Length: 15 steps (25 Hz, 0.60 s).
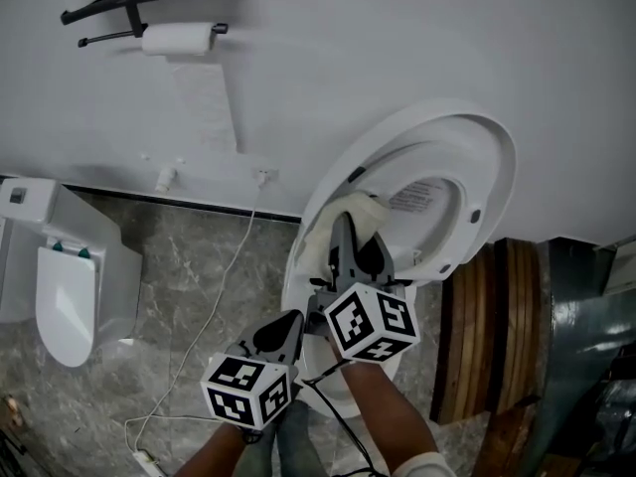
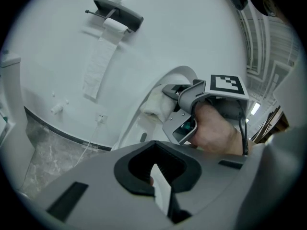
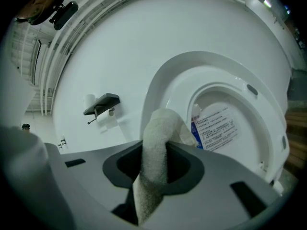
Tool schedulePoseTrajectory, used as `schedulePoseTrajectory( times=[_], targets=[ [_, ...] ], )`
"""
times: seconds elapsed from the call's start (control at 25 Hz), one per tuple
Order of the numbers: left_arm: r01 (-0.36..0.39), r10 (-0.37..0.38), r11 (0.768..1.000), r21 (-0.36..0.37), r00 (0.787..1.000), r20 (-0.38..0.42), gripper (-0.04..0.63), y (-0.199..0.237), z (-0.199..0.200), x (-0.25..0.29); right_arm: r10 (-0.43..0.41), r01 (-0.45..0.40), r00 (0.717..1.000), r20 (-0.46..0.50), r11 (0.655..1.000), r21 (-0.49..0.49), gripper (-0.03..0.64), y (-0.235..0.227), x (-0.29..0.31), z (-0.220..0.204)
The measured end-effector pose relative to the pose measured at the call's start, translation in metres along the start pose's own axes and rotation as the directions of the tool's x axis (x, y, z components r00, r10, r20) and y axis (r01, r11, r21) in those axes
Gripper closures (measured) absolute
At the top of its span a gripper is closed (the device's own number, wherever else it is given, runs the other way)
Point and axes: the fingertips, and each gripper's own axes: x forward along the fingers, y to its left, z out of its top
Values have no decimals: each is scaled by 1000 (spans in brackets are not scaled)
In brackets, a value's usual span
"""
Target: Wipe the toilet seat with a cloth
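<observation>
Cloth (image 3: 156, 133), white and thick, is clamped between the jaws of the right gripper (image 1: 345, 238), at the left edge of the raised toilet seat (image 1: 494, 167). The left gripper (image 1: 289, 328) is just beside it and lower, with its jaws together on nothing.

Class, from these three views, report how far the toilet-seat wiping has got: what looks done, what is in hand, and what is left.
Done: the seat stands raised, and the cloth is clamped in the right gripper. In hand: the cloth sits at the seat's rim, seemingly touching. Left: no wiped area is distinguishable, so most of the ring probably remains; the left gripper is shut and empty.
</observation>
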Motion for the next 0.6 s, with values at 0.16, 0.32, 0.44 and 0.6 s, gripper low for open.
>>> schedulePoseTrajectory(
  times=[0.16, 0.32, 0.44, 0.6],
  targets=[
    [8, -8, 1000, 1, 1000, 4, 597, -10, 7, 5, 15, -15, 1000, -12, 1000, 10, 516, -1, -1, 8],
    [14, -14, 1000, -2, 1000, 9, 597, -18, 14, 10, 32, -32, 999, -8, 999, 10, 516, -2, -1, 21],
    [16, -16, 1000, 2, 1000, 14, 597, -23, 21, 13, 37, -37, 999, 19, 999, -14, 517, -5, 2, 38],
    [12, -12, 1000, 1, 1000, 23, 597, -27, 28, 17, 33, -32, 999, 29, 999, -6, 517, -15, 8, 57]
  ],
)
